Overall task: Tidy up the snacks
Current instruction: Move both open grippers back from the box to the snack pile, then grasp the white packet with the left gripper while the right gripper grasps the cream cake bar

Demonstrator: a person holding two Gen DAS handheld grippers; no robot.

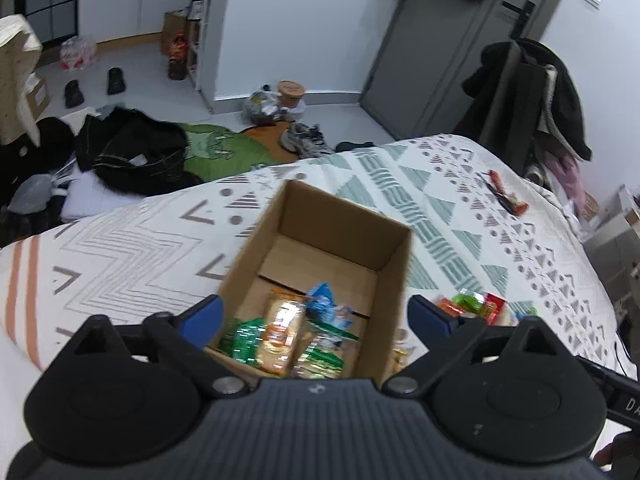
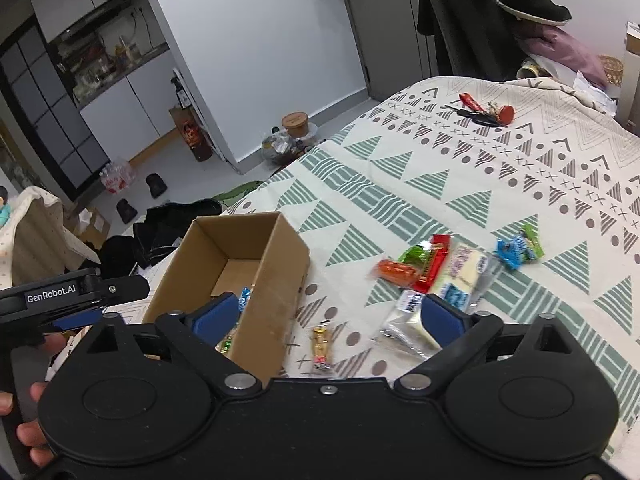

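On the bed (image 2: 460,184), we hold both sets of jaws wide apart and empty: the left gripper (image 1: 314,314) hangs over the box (image 1: 394,276), which already holds about four packets, and the right gripper (image 2: 328,316) sits just right of the box. Loose snacks (image 2: 456,268) lie right of the box, roughly seven, nearer our right gripper. The white packet (image 2: 436,304) runs its long axis toward the right-hand jaw, touching or nearly so.
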